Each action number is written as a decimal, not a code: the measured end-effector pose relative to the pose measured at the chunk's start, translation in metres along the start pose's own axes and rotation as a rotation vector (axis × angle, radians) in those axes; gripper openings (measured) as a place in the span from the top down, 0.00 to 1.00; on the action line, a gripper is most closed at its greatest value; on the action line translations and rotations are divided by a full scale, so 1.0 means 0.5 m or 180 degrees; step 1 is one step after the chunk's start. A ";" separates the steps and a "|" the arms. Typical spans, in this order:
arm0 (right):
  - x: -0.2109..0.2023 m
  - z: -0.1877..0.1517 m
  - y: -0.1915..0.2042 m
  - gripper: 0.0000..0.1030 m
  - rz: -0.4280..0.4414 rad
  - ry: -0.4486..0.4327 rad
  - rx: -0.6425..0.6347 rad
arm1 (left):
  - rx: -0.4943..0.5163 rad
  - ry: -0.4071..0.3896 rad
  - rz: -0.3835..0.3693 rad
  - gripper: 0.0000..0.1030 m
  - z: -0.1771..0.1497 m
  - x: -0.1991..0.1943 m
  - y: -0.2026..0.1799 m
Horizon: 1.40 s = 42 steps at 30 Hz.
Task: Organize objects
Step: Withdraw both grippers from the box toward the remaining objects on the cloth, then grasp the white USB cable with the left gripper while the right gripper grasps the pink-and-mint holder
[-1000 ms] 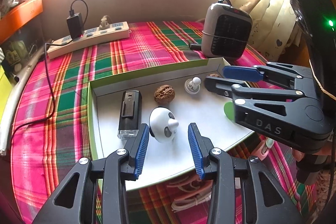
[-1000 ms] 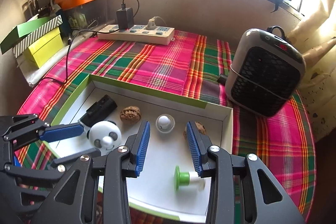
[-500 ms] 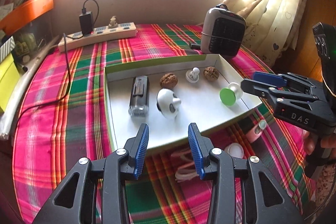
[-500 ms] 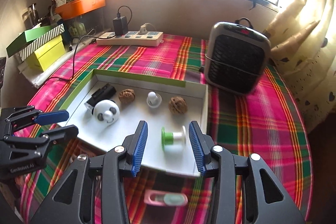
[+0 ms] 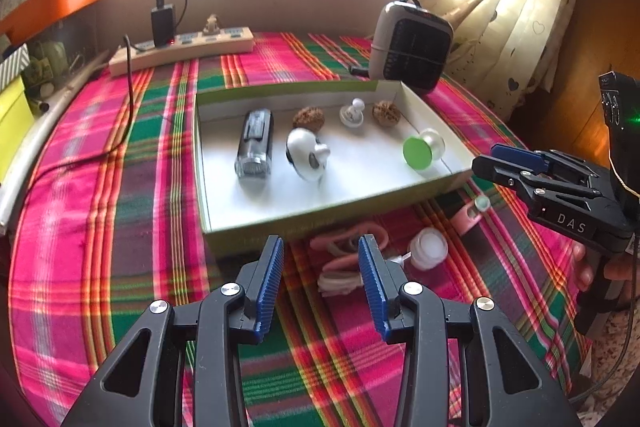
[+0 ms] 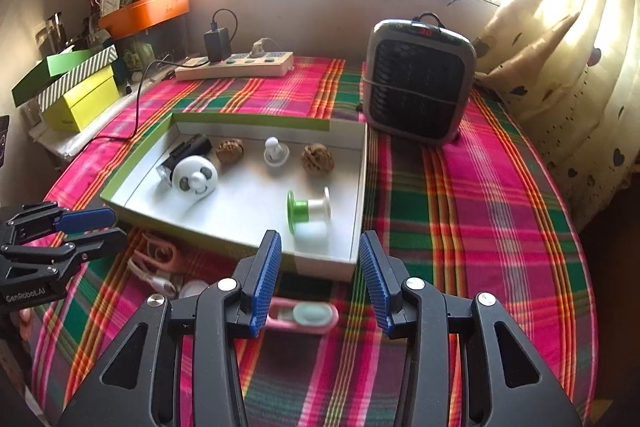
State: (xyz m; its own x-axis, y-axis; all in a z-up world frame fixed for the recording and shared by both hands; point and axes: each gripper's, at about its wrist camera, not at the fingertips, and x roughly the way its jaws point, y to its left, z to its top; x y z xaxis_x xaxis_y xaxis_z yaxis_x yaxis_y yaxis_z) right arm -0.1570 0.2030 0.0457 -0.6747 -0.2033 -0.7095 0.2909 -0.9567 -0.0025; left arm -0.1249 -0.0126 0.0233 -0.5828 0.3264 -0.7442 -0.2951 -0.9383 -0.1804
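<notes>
**Both grippers hover empty over the last loose things**

We hold both grippers in front of the box (image 5: 320,215), and both are empty. The jaws of the left gripper (image 5: 320,283) stand apart with nothing between them. The jaws of the right gripper (image 6: 320,277) also stand apart and clamp nothing.

We judge that the sorting is partly done. In the box lie 6 things: a black torch (image 5: 256,139) at 9 o'clock, a round white panda toy (image 5: 306,155) beside it, 2 wrinkled brown walnuts (image 5: 308,118), a small white knob (image 5: 352,113) between them, and a green spool (image 5: 420,151) at 3 o'clock.

On the cloth (image 5: 120,227), just in front of the box's near wall, 3 things are not yet sorted. A loose bundle of pink and white cords (image 5: 344,259) lies right ahead of the left gripper, at 12 o'clock from it. A small white round jar (image 5: 430,247) lies at 3 o'clock from the cords. A pink flat holder (image 6: 304,315) with a pale green oval lies between the right fingers, lower down on the cloth.

The next move, as we judge, is to go down on 1 of these. The holder is thin and smooth, so the pads must go low and grip its long edges. The cords are soft and can slip out, so the left gripper should take the thick middle. The jar is hard, smooth and round and may roll.
</notes>
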 end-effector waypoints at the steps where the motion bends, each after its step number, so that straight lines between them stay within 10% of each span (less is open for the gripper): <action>1: 0.001 -0.005 -0.003 0.59 0.0005 0.0016 0.0013 | -0.0001 0.0025 -0.0011 0.64 -0.005 0.002 0.000; 42: 0.007 -0.069 0.017 0.46 0.0265 0.0245 0.0006 | 0.0303 0.0272 -0.0251 0.64 -0.056 0.013 -0.063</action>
State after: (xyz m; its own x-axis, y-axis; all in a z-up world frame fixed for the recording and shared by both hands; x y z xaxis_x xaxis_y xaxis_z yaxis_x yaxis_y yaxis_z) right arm -0.1336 0.2016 0.0191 -0.5942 -0.2657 -0.7591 0.3425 -0.9376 0.0601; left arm -0.0979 0.0160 0.0061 -0.4897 0.3838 -0.7829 -0.4101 -0.8938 -0.1817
